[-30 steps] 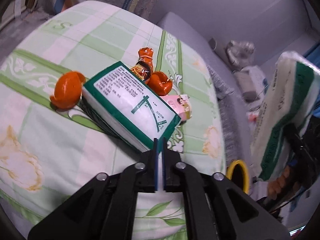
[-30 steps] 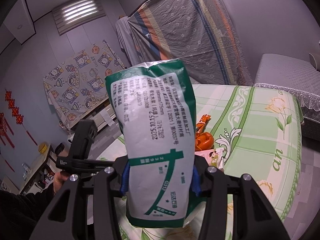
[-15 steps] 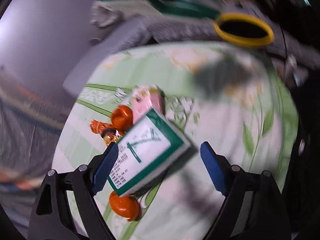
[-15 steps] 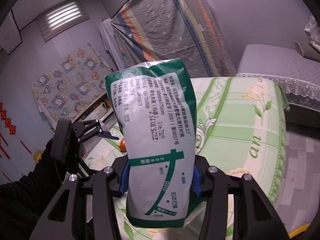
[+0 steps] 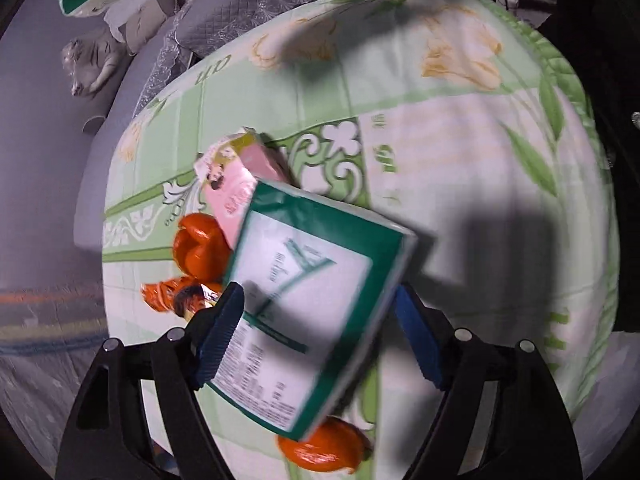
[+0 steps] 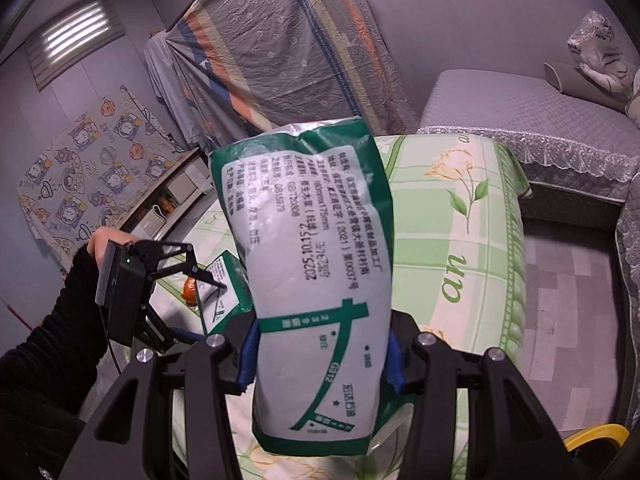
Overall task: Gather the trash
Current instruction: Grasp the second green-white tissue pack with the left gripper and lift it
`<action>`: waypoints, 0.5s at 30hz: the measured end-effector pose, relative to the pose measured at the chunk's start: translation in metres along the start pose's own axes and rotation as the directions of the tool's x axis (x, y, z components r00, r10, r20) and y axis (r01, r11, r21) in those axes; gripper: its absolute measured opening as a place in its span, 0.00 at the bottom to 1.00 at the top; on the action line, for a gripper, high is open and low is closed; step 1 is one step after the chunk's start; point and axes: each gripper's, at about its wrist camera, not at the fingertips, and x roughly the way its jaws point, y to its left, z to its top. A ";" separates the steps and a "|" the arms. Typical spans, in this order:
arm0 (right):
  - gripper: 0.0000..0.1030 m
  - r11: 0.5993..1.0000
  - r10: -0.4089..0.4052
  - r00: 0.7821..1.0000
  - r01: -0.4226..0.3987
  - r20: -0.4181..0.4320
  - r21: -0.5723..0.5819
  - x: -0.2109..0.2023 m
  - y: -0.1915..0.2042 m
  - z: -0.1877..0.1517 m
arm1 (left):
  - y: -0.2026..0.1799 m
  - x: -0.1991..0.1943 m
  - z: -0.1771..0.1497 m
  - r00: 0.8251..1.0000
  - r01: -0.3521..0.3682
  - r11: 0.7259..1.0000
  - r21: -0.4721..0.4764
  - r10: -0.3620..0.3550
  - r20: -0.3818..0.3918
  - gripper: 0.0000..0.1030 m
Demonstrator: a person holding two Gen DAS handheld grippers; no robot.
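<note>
Black left gripper (image 5: 316, 340), blue-padded jaws, silver screws, black sleeve (image 6: 60, 344), green indicator light

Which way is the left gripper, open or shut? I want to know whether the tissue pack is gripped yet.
Open, closing: the left gripper has its blue fingers either side of the tissue pack, the right-hand one clear of it.

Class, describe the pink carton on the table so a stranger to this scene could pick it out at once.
Find the table with the green floral tablecloth. In the litter cluster on it, the pink carton lies partly under the far corner of the green-and-white tissue pack, beside an orange peel. It is the only pink item, and its top is torn open.
</note>
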 end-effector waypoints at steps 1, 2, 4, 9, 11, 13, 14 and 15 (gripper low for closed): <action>0.45 1.000 -0.001 1.000 0.001 0.001 -0.003 0.000 0.000 0.000 | 0.005 0.002 0.002 1.000 0.009 1.000 0.011 -0.009 0.007 0.76; 0.45 1.000 0.003 1.000 -0.003 0.000 -0.002 0.001 0.000 0.000 | 0.006 0.003 0.003 1.000 0.006 1.000 0.025 -0.006 0.015 0.77; 0.45 1.000 0.016 1.000 -0.016 -0.004 0.011 0.004 -0.002 0.001 | 0.009 0.009 0.011 1.000 0.007 0.999 0.050 -0.007 0.013 0.85; 0.46 0.999 0.032 0.999 -0.032 -0.018 0.022 0.007 -0.003 -0.001 | 0.012 -0.004 0.013 0.998 -0.063 0.996 0.063 0.061 0.032 0.91; 0.46 0.999 0.036 0.999 -0.035 -0.018 0.029 0.008 -0.003 0.000 | 0.021 0.003 0.015 1.000 -0.016 0.999 0.041 0.016 0.002 0.91; 0.46 0.998 0.052 0.998 -0.052 -0.017 0.027 0.010 -0.003 0.000 | 0.019 0.016 0.019 0.998 0.040 0.997 0.068 -0.037 -0.041 0.91; 0.46 0.998 0.054 0.998 -0.053 -0.016 0.028 0.011 -0.004 -0.001 | 0.018 0.023 0.020 0.997 0.062 0.995 0.078 -0.058 -0.058 0.91; 0.46 0.998 0.056 0.998 -0.056 -0.015 0.027 0.010 -0.004 -0.001 | 0.019 0.028 0.021 0.995 0.077 0.994 0.081 -0.071 -0.068 0.91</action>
